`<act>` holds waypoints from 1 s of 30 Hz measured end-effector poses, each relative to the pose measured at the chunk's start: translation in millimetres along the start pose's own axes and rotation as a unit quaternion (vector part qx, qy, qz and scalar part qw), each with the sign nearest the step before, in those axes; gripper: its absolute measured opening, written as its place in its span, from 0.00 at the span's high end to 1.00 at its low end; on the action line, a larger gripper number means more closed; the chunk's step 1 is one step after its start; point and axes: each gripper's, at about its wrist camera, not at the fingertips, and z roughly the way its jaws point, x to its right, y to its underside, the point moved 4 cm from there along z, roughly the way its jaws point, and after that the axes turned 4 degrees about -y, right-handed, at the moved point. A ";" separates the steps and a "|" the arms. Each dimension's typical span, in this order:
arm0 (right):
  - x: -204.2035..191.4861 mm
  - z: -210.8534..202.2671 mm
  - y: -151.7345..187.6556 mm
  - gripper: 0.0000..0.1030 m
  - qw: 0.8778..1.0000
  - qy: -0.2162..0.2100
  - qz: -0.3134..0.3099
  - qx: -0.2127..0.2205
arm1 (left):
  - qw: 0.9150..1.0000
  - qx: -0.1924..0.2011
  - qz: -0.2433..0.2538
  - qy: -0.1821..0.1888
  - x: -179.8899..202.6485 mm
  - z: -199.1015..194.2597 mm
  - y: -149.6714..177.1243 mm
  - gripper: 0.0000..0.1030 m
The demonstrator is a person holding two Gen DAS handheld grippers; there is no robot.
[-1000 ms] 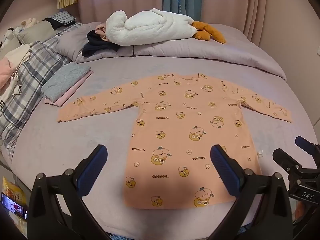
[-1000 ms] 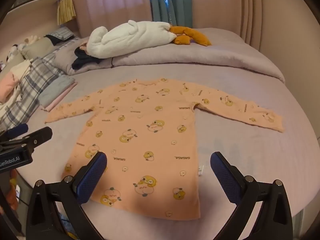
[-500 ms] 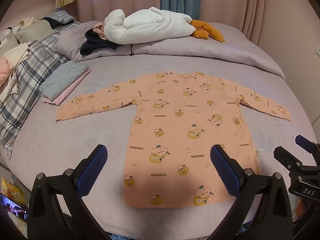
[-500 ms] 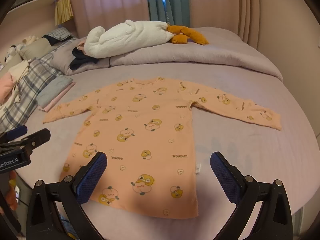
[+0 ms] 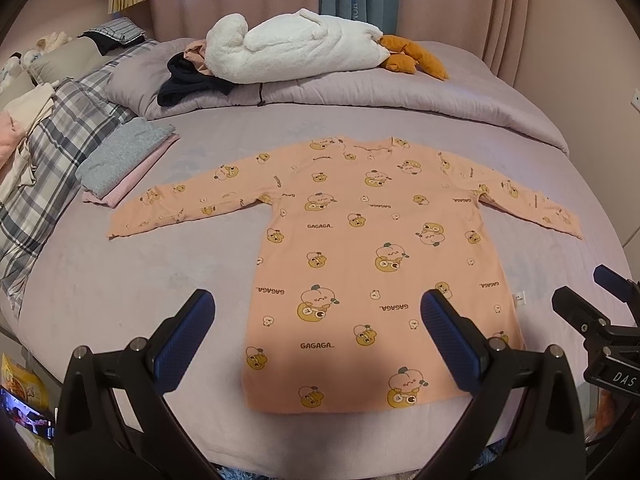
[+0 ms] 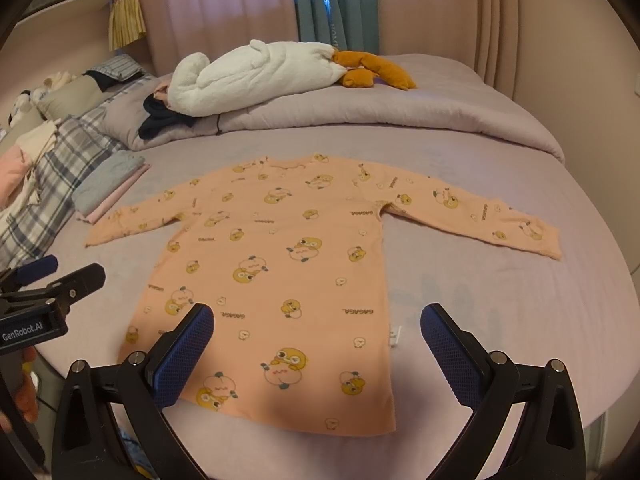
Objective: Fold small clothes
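Note:
An orange long-sleeved child's shirt with cartoon prints lies flat and spread on the lilac bed, both sleeves stretched out sideways, hem toward me; it also shows in the right wrist view. My left gripper is open and empty, held above the hem near the shirt's left side. My right gripper is open and empty, above the hem's right part. Each gripper shows at the edge of the other's view: the right gripper and the left gripper.
A folded stack of grey and pink clothes lies left of the shirt. A white plush and a rolled duvet lie at the back. A plaid blanket covers the left side. The bed's front edge is just below the hem.
Both views have drifted slightly, so the shirt sits a little lower and further in frame. The shirt itself has not moved, and both grippers stay open.

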 end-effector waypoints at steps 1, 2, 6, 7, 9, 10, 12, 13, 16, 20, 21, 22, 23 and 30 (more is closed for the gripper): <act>0.1 0.0 0.0 0.01 1.000 0.000 0.000 0.000 | 1.000 -0.001 0.000 0.000 0.5 0.3 -0.2 0.00; 0.0 0.0 0.1 0.01 1.000 0.000 0.000 0.000 | 1.000 -0.001 0.000 0.002 0.4 0.4 -0.1 0.00; 0.4 -1.4 -0.4 0.01 1.000 0.002 -0.001 0.001 | 1.000 0.000 -0.001 0.004 1.3 0.7 0.5 0.00; 0.6 -1.2 -0.4 0.01 1.000 0.002 -0.001 0.001 | 1.000 -0.001 -0.001 0.004 1.3 1.1 0.8 0.00; 0.6 -2.1 -0.6 0.01 1.000 0.002 -0.001 0.001 | 1.000 -0.002 -0.001 0.005 2.1 2.0 0.5 0.00; 0.7 -1.9 -0.7 0.01 1.000 0.002 -0.002 0.001 | 1.000 -0.003 -0.001 0.005 2.3 2.8 0.5 0.00; 1.1 -2.1 -0.8 0.01 1.000 0.003 -0.002 0.000 | 1.000 -0.004 0.001 0.005 3.2 3.6 0.8 0.00; 0.5 -2.5 -0.8 0.01 1.000 0.003 -0.002 0.000 | 1.000 -0.004 0.001 0.005 3.5 3.8 0.9 0.00; 0.3 -2.8 -0.8 0.01 1.000 0.005 -0.002 0.001 | 1.000 -0.005 0.003 0.005 4.5 4.2 1.6 0.00; 0.2 -3.4 -0.8 0.01 1.000 0.006 -0.002 0.001 | 1.000 -0.006 0.003 0.006 5.0 4.2 2.1 0.00; 0.4 -3.6 -1.2 0.01 1.000 0.006 -0.002 0.001 | 1.000 -0.006 0.004 0.006 5.7 4.2 2.0 0.00; 0.9 -3.9 -1.4 0.01 1.000 0.007 -0.002 0.001 | 1.000 -0.006 0.004 0.006 5.9 4.2 2.0 0.00; 1.4 -4.2 -1.7 0.01 1.000 0.007 -0.001 0.001 | 1.000 -0.006 0.005 0.006 6.1 4.4 2.1 0.00; 2.0 -4.6 -1.4 0.01 1.000 0.008 -0.001 0.002 | 1.000 -0.007 0.005 0.006 6.4 4.9 1.2 0.00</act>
